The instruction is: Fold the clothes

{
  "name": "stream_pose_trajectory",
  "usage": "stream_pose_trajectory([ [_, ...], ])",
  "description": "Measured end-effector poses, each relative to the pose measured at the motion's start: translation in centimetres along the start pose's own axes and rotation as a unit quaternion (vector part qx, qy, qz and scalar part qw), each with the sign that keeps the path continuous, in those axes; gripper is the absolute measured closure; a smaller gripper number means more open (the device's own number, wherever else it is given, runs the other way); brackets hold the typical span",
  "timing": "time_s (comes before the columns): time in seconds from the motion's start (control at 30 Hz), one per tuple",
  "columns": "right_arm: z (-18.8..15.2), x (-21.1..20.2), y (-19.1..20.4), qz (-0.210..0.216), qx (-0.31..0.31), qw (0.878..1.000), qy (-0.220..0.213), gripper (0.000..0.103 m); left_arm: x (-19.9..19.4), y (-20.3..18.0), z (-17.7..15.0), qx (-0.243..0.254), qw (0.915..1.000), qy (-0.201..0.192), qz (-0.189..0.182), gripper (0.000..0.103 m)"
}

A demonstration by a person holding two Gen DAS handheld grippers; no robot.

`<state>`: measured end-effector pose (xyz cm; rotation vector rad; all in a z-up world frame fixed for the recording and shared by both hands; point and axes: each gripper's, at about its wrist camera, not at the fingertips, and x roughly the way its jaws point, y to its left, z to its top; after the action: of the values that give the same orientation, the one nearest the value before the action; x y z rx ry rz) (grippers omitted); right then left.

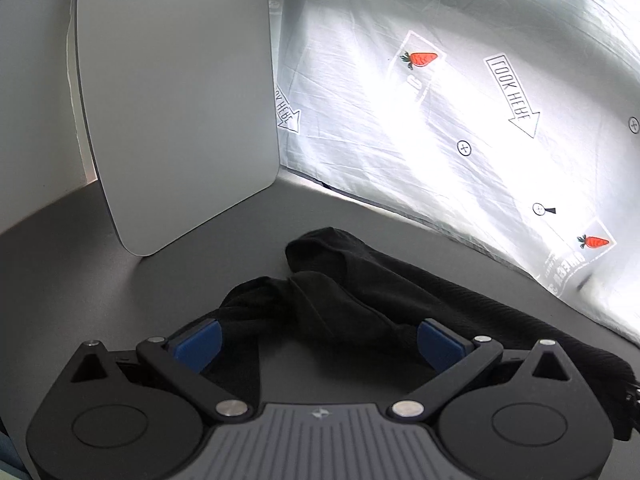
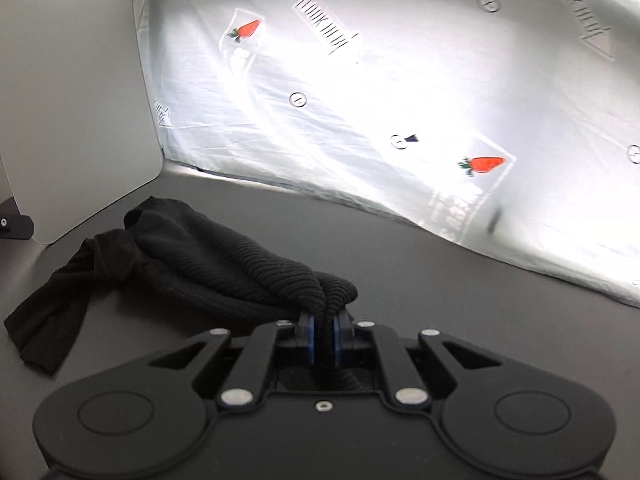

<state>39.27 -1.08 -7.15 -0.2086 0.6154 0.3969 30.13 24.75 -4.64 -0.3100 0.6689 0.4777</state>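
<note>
The right hand-held gripper clamps a bunched edge of the black knit garment. The left hand-held gripper stands wide, released, around the cloth. Bare grey worktop lies beyond, up to the white printed sheet.

Home: printed bedsheet beside grey desk.

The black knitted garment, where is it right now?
The black knitted garment lies bunched on the dark grey table, just in front of the upright grey panel, one end pinched in the right gripper.
</note>
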Motion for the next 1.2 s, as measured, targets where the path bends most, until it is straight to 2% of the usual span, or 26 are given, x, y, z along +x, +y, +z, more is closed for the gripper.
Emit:
stream_pose_trajectory([
  [0.1,-5.1,-9.0,-6.7,-0.058,0.008,0.998,0.026,0.094,-2.4,-4.0,-3.2,0.026,0.9990,0.030,-0.021,0.000],
  [0.13,-7.9,-11.6,-9.1,-0.090,0.001,0.994,0.057,0.094,-3.1,-5.5,-4.2,0.038,0.9979,0.044,-0.029,0.000],
  [0.2,-13.2,-14.5,-12.7,-0.134,-0.014,0.982,0.130,0.092,-4.1,-8.9,-6.1,0.062,0.9948,0.070,-0.040,0.000],
  [0.27,-17.8,-16.3,-15.3,-0.140,-0.008,0.969,0.205,0.089,-4.9,-12.3,-8.3,0.084,0.9910,0.091,-0.050,0.000],
  [0.3,-19.5,-17.0,-16.0,-0.140,-0.002,0.966,0.218,0.087,-5.3,-13.9,-9.4,0.096,0.9890,0.098,-0.056,0.000],
  [0.37,-21.0,-18.9,-16.2,-0.130,-0.005,0.970,0.207,0.085,-6.2,-16.5,-11.3,0.120,0.9856,0.100,-0.063,0.000],
  [0.4,-21.0,-19.5,-16.2,-0.124,-0.015,0.973,0.194,0.073,-6.6,-17.7,-12.2,0.133,0.9839,0.100,-0.064,0.000],
  [0.43,-21.0,-20.1,-16.3,-0.118,-0.025,0.976,0.179,0.057,-6.9,-18.6,-12.8,0.143,0.9825,0.101,-0.064,0.000],
  [0.47,-20.8,-20.4,-16.5,-0.118,-0.033,0.979,0.161,0.054,-7.2,-19.3,-13.4,0.151,0.9810,0.105,-0.063,0.000],
  [0.63,-18.2,-20.1,-18.8,-0.092,0.008,0.990,0.109,0.053,-7.9,-20.5,-13.7,0.144,0.9800,0.118,-0.071,0.000],
  [0.73,-16.9,-18.6,-19.2,-0.079,0.020,0.992,0.097,0.053,-7.6,-20.4,-13.0,0.141,0.9816,0.115,-0.059,0.000],
  [0.87,-14.7,-16.0,-18.0,-0.077,-0.001,0.994,0.080,0.052,-6.2,-19.4,-11.2,0.122,0.9841,0.118,-0.054,0.000],
  [1.0,-11.8,-13.6,-16.5,-0.052,-0.017,0.996,0.064,0.045,-4.2,-18.4,-9.1,0.109,0.9855,0.121,-0.048,0.000],
  [1.2,-7.7,-8.3,-13.6,-0.029,-0.073,0.995,0.068,0.044,0.2,-16.1,-6.8,0.076,0.9858,0.146,-0.034,0.000],
])
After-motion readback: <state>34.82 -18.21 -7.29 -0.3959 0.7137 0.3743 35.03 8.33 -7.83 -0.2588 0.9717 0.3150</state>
